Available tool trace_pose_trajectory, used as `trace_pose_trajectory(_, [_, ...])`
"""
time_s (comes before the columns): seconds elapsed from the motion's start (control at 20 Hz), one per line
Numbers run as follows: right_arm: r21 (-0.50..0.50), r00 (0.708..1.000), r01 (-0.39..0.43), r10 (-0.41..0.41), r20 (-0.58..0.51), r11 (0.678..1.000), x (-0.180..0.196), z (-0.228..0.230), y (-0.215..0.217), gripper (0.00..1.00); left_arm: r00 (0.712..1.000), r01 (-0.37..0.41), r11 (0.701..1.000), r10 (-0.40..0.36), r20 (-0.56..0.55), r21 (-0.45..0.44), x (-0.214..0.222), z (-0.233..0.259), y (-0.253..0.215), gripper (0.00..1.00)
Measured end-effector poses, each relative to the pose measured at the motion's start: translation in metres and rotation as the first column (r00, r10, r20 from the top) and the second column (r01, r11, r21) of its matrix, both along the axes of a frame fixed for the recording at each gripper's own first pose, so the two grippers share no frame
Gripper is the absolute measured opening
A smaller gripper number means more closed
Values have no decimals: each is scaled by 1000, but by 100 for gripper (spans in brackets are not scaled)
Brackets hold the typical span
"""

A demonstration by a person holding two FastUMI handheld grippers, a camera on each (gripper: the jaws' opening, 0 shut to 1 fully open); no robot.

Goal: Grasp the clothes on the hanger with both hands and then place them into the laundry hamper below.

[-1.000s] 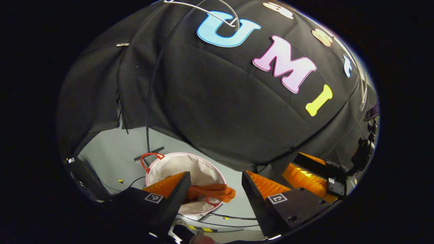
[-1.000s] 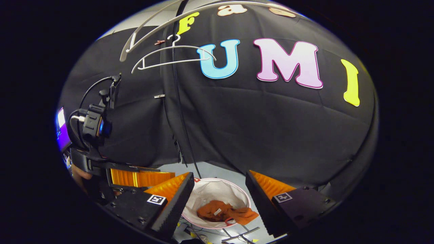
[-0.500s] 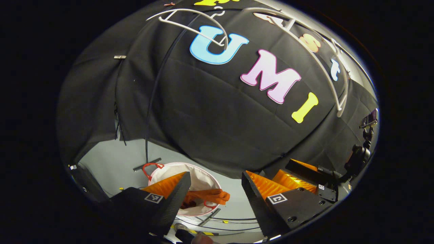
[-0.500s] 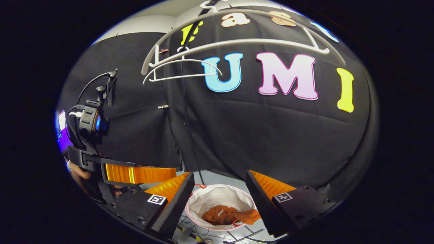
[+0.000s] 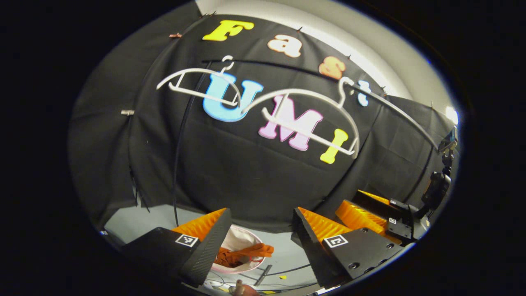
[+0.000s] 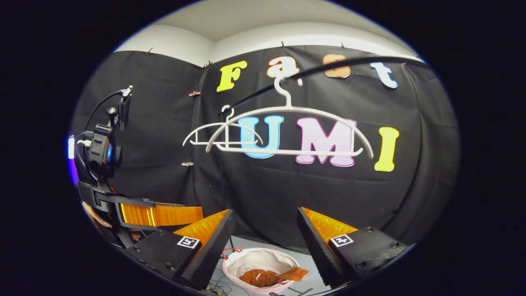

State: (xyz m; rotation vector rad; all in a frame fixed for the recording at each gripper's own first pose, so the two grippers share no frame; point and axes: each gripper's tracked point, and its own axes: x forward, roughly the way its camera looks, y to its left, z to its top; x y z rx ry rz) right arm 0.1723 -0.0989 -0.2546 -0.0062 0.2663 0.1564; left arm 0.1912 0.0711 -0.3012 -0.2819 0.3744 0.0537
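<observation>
Both claws, left claw (image 5: 261, 230) and right claw (image 6: 265, 230), spread, empty; orange clothes (image 6: 267, 276) in hamper (image 6: 242, 263); two bare hangers (image 6: 287, 131) above.

recording booth | black cloth wall (image 6: 287, 189) | hanger rail (image 5: 394, 109)

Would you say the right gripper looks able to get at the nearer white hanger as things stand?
Probably yes: the right gripper is open and empty, and the nearer hanger hangs bare above and ahead of it, with nothing between them.

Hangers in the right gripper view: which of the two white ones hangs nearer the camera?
The larger-looking hanger, hooked on the black rail and overlapping the smaller hanger to its left. Both are bare.
</observation>
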Motion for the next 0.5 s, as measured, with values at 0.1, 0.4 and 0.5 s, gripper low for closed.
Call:
trace_pose_trajectory(0.1, [-16, 998, 43, -42, 57, 999, -17, 31, 4, 99, 995, 42, 999, -44, 87, 29, -15, 43, -7, 95])
trace_pose_trajectory(0.4, [48, 966, 151, -158, 207, 987, -80, 118, 35, 99, 967, 70, 986, -105, 231, 153, -100, 137, -18, 95])
trace_pose_trajectory(0.5, [35, 956, 158, -162, 244, 987, -98, 138, 46, 100, 955, 77, 980, -125, 269, 182, -127, 159, -22, 92])
